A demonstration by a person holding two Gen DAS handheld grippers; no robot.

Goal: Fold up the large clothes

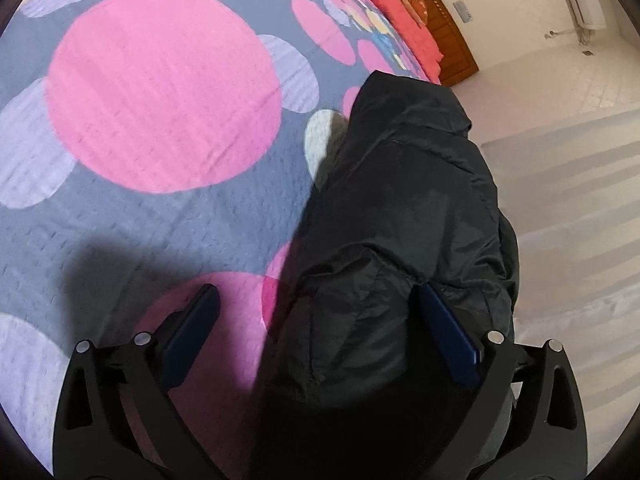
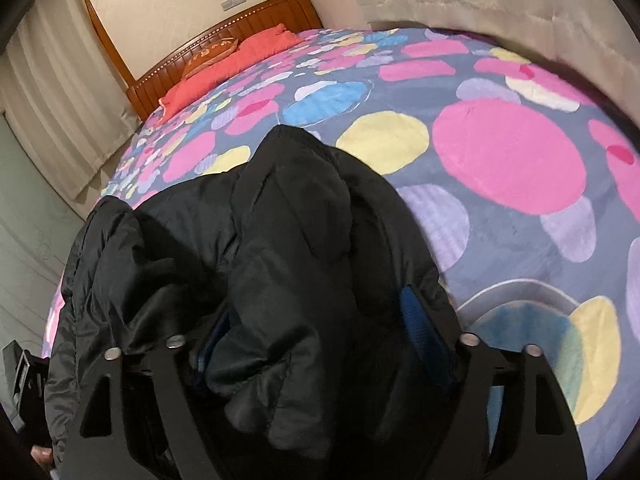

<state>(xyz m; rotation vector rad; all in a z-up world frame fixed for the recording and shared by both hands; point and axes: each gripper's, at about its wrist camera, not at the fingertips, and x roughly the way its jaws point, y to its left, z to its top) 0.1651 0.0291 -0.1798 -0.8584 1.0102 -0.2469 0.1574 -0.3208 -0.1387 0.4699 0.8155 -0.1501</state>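
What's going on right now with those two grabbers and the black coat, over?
Left gripper open, fingers astride black jacket. Right gripper open, jacket bunched between fingers. Jacket on spotted bedspread at bed edge. Nothing in the way.

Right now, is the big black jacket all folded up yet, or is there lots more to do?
Not yet. The black jacket is on the bedspread, bunched lengthwise near the edge, so some gathering looks done. In hand: puffy fabric sits between the open fingers of the right gripper, and the left gripper is open over the jacket's edge. Left: flattening it and folding it into a tidy bundle.
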